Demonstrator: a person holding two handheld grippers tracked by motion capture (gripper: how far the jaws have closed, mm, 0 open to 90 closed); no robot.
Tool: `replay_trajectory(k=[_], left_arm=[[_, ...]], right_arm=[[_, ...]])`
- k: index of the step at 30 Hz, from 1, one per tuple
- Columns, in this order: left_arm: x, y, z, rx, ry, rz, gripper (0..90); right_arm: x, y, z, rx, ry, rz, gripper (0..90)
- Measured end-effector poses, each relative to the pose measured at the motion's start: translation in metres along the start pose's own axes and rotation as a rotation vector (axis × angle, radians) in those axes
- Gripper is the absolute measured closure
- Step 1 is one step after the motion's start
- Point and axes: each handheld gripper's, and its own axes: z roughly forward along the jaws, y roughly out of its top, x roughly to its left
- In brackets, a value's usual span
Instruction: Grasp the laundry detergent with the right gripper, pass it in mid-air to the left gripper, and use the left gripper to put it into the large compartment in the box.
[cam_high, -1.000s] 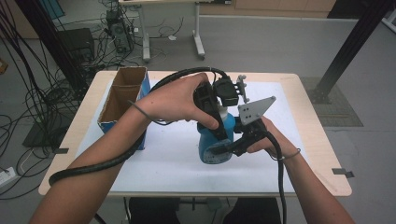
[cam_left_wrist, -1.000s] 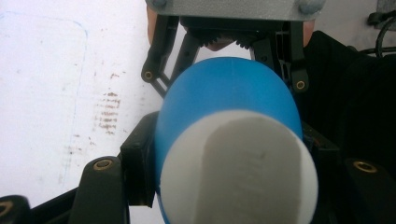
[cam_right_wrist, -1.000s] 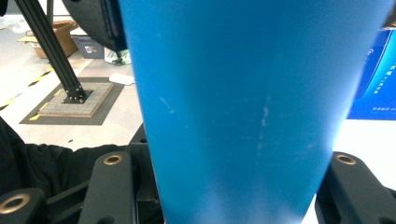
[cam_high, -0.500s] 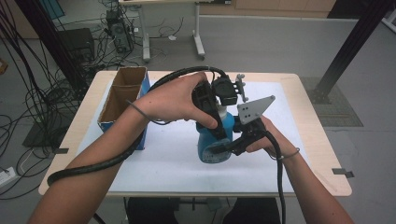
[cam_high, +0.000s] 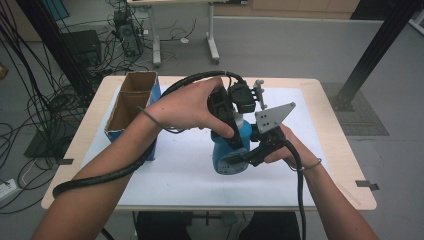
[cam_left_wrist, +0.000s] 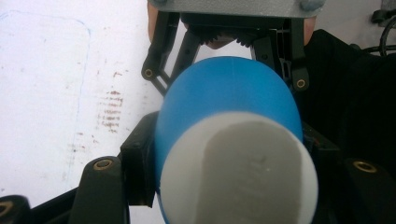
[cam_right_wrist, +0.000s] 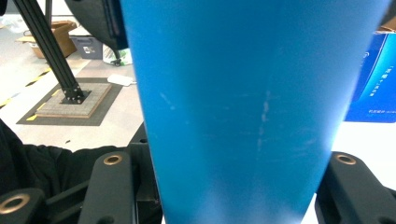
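A blue bottle (cam_high: 230, 152) with a white cap (cam_left_wrist: 238, 172) stands on the white mat (cam_high: 170, 172) in the middle of the table. My left gripper (cam_high: 226, 131) comes down from above and is shut on the bottle's top; its black jaws sit on both sides of the cap and blue shoulder (cam_left_wrist: 229, 93). My right gripper (cam_high: 248, 156) reaches in from the right, level with the table, and is shut on the bottle's lower body (cam_right_wrist: 243, 107). In the left gripper view the right gripper (cam_left_wrist: 224, 42) appears beyond the bottle.
An open cardboard box (cam_high: 131, 105) with a blue side stands at the mat's left edge. The wooden table (cam_high: 341, 150) shows around the mat. A black frame post (cam_high: 375, 50) rises past the far right corner. Cables trail from both grippers.
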Motion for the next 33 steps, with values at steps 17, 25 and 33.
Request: replay_trajectory(k=[17,25,33], left_arm=[[0.0039,0.0026,0.0008,0.012,0.012,0.001,37.9],[0.0038,0.0037,0.0001,0.021,0.013,0.001,38.0],[0.0038,0.0047,-0.0007,0.025,0.018,0.006,38.0]], right_arm=[[-0.0044,-0.0043,0.0016,-0.033,-0.011,-0.006,43.5],[-0.0046,-0.0042,0.002,-0.041,-0.011,-0.009,43.1],[-0.0045,-0.0051,0.0026,-0.055,-0.012,-0.006,42.7]])
